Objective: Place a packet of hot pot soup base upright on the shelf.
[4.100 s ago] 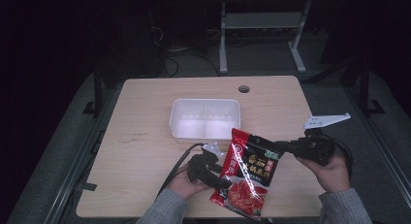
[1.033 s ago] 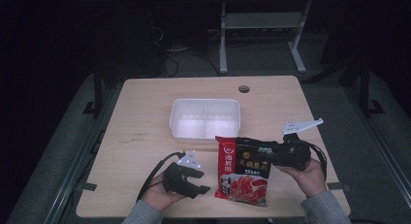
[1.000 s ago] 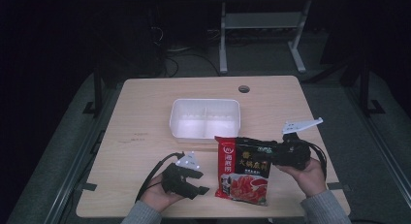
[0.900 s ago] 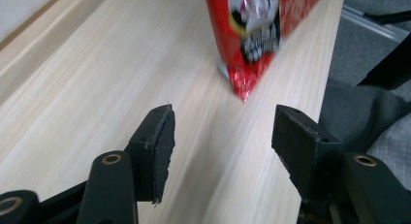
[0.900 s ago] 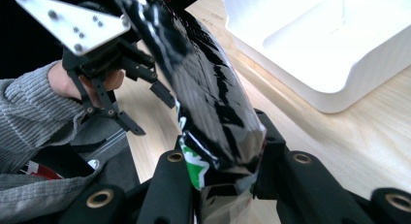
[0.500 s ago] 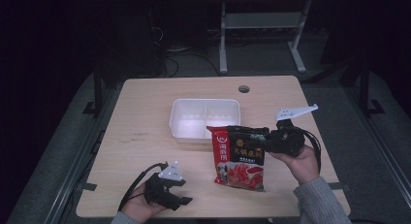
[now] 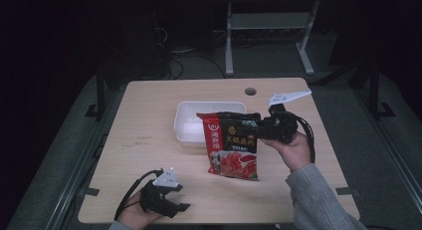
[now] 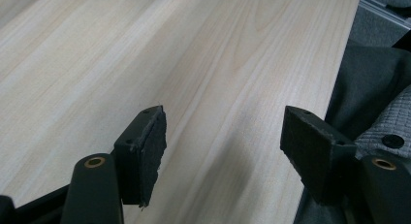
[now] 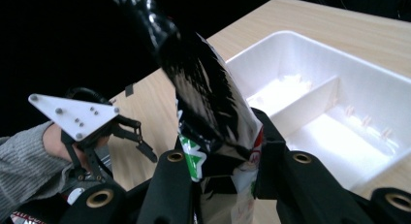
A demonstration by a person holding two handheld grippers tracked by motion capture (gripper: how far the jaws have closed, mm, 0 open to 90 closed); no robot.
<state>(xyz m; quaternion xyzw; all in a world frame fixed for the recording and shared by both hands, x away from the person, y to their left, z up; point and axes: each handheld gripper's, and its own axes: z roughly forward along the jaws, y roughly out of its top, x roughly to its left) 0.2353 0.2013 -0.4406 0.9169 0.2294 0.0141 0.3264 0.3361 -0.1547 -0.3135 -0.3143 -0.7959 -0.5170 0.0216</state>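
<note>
- The right gripper (image 7: 259, 129) clamps a red and black packet (image 7: 232, 145) by its side edge, hanging over the table (image 7: 149, 115) just beside the white tray (image 7: 186, 125).
- Packet print: Chinese characters, too small to read.
- The left gripper (image 7: 185, 206), jaws wide apart and holding nothing, is low at the table's near edge.

Count: one light wooden table (image 7: 149, 140). One white plastic tray (image 7: 191, 123) with two compartments, centre. One red-and-black printed snack packet (image 7: 231, 145), just right of it. Two black two-jaw grippers: left gripper (image 7: 171, 206) near-left, right gripper (image 7: 256, 129) right. One round hole (image 7: 250, 91) in the tabletop, far side.
</note>
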